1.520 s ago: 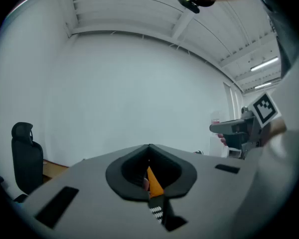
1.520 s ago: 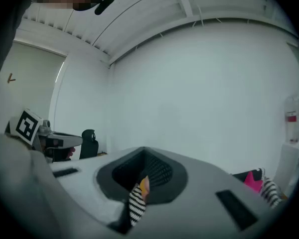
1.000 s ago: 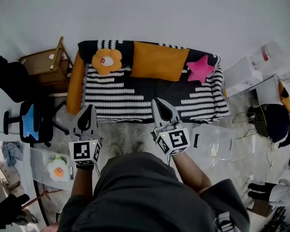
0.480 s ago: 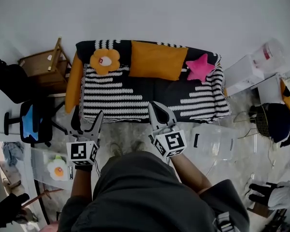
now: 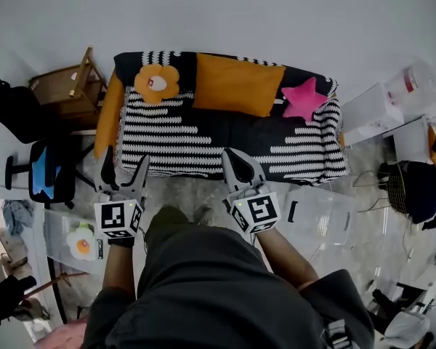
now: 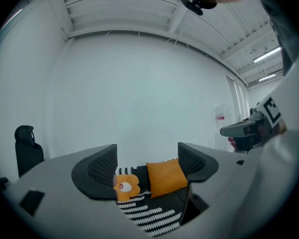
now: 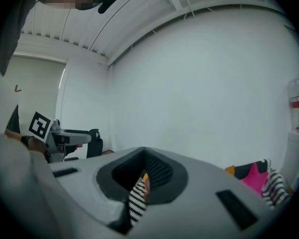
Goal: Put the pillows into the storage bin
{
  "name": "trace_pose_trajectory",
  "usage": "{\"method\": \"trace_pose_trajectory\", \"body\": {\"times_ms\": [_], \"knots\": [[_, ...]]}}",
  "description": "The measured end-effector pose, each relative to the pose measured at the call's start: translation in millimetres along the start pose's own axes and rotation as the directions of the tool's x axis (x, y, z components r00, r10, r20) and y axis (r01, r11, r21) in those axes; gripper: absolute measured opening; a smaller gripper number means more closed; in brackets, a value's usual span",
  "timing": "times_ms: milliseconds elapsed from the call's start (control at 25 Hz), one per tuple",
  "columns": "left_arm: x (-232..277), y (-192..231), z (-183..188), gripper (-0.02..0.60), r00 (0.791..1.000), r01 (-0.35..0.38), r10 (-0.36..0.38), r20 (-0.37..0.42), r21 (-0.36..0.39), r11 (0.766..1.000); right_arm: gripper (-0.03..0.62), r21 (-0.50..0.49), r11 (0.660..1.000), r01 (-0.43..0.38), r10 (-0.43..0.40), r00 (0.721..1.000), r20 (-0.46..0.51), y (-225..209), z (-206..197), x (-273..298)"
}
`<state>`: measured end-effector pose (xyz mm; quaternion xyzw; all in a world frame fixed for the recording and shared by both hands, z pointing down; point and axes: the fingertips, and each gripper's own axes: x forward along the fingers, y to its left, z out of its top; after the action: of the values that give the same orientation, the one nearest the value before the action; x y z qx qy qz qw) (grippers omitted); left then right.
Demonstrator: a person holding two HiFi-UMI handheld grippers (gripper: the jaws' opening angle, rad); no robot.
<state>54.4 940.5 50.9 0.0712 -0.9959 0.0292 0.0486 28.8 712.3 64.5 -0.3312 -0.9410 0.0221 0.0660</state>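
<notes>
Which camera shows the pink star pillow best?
The head view: the whole star pillow sits on the sofa, far right. The right gripper view catches part of it at the edge; the left gripper view shows none.

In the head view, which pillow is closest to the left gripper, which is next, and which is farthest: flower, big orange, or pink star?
1. The flower pillow, at the left end of the sofa, nearest the left gripper.
2. The orange pillow, middle of the sofa back.
3. The pink star pillow, at the right end, farthest.
</notes>
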Motion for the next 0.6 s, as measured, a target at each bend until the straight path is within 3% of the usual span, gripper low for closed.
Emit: {"method": "trace_pose_trajectory", "body": {"times_ms": [320, 600], "knots": [[20.5, -13.2, -5.5, 0.38, 0.999, 0.033, -0.032, -0.026, 0.039, 0.999, 0.0, 0.026, 1.0, 0.018, -0.019, 1.0, 0.017, -18.9, 0.5, 1.3], [63.8, 5.7, -27.8, 0.379, 0.994, 0.084, -0.078, -0.074, 0.092, 0.992, -0.001, 0.014, 0.999, 0.042, -0.042, 0.999, -0.011, -21.1, -10.7, 29.3]]}}
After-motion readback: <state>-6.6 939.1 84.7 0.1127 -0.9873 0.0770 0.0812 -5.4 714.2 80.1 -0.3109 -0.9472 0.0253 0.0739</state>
